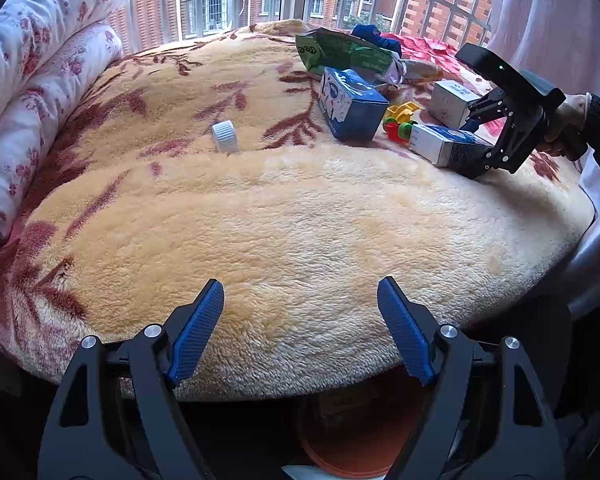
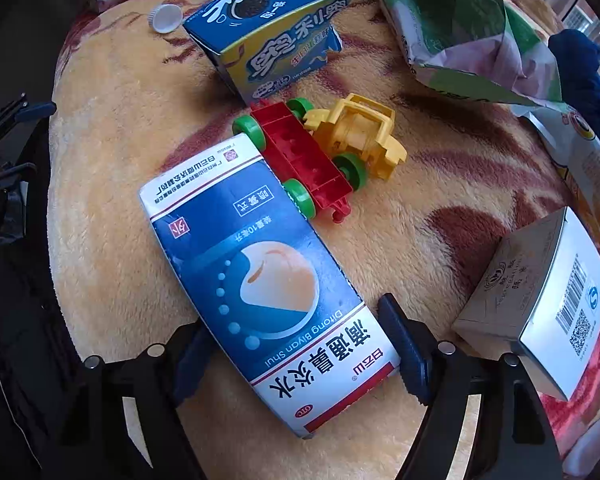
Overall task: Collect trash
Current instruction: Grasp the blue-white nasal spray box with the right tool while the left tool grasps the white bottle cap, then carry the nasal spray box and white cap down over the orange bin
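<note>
A plush cream blanket (image 1: 300,216) with dark red leaf shapes covers the bed, and a rolled floral quilt (image 1: 40,80) lies along its far left edge under the barred window. At the back of the clutter sits a crumpled green and white snack bag (image 2: 460,32), its lettering too creased to read, with a dark blue cloth (image 2: 580,76) beside it. In front of that stands a blue cookie box (image 2: 268,28) printed with a milk splash around a dark sandwich biscuit and large Chinese characters on its yellow-edged side. The blue and white medicine carton (image 2: 272,300) lies flat near the blanket's front edge; it reads "Ditong Biyan Shui" above big Chinese characters, with a small red "OTC" oval near one corner. The right gripper (image 2: 296,348) points down over it, jaws either side of the carton's near end; the left pad seems to touch the carton's edge while the right one stands just clear, though the fisheye makes that contact hard to judge. A grey box (image 2: 540,304) with a barcode and a QR code lies to the right. A toy truck (image 2: 320,156), red bed, yellow cab, green wheels, touches the carton's far end. A white ribbed bottle cap (image 1: 225,135) sits alone, well left. The left gripper (image 1: 300,320) hangs over bare blanket, jaws wide and empty.
</note>
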Motion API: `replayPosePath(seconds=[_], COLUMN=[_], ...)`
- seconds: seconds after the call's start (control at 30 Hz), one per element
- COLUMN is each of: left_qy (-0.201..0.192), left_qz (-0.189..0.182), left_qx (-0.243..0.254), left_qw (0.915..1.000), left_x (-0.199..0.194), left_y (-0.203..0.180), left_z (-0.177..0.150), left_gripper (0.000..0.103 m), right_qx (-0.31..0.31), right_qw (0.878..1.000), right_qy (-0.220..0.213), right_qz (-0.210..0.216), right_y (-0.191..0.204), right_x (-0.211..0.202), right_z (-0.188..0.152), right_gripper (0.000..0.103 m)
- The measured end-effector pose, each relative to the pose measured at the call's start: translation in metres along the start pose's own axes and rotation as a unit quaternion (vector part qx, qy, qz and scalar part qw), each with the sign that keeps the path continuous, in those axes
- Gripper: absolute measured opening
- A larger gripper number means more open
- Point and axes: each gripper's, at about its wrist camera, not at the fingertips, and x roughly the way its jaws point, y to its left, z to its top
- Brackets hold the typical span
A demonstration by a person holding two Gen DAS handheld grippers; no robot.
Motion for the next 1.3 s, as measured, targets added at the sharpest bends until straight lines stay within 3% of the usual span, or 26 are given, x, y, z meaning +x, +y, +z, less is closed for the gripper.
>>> replayPosePath(seconds=[0.13, 0.37, 0.53, 0.67, 0.93, 1.23, 1.3], left_qy=[-0.004, -0.02, -0.027, -0.005, -0.002, 0.004, 0.004], left_qz=[0.012, 0.023, 0.032, 0.046, 0.052, 0.075, 0.087], left_qx=[-0.006, -0.029, -0.057, -0.1, -0.131, -0.122, -0.115], left_qw=[0.9999, 0.9991, 0.9975, 0.9939, 0.99, 0.9896, 0.9895], left_x=[0.002, 0.018, 0.04, 0.065, 0.089, 0.104, 0.107], left_y=[0.006, 0.029, 0.038, 0.048, 0.061, 0.057, 0.055], left_z=[0.007, 0.042, 0.073, 0.089, 0.109, 0.109, 0.109], left_gripper=[0.077, 0.077, 0.077, 0.077, 0.077, 0.077, 0.067], right_qx=[-0.006, 0.043, 0.14, 0.213, 0.223, 0.242, 0.239], right_qw=[0.999, 0.986, 0.956, 0.927, 0.903, 0.883, 0.881], right_qy=[-0.026, -0.142, -0.242, -0.295, -0.354, -0.388, -0.394], right_qz=[-0.031, -0.08, -0.09, -0.085, -0.1, -0.112, -0.11], right_y=[0.015, 0.049, 0.073, 0.105, 0.184, 0.221, 0.227], right_x=[-0.012, -0.046, -0.072, -0.077, -0.068, -0.06, -0.062], right_z=[-0.009, -0.049, -0.083, -0.103, -0.117, -0.117, -0.114], right_gripper=[0.063, 0.062, 0.062, 0.062, 0.062, 0.062, 0.062])
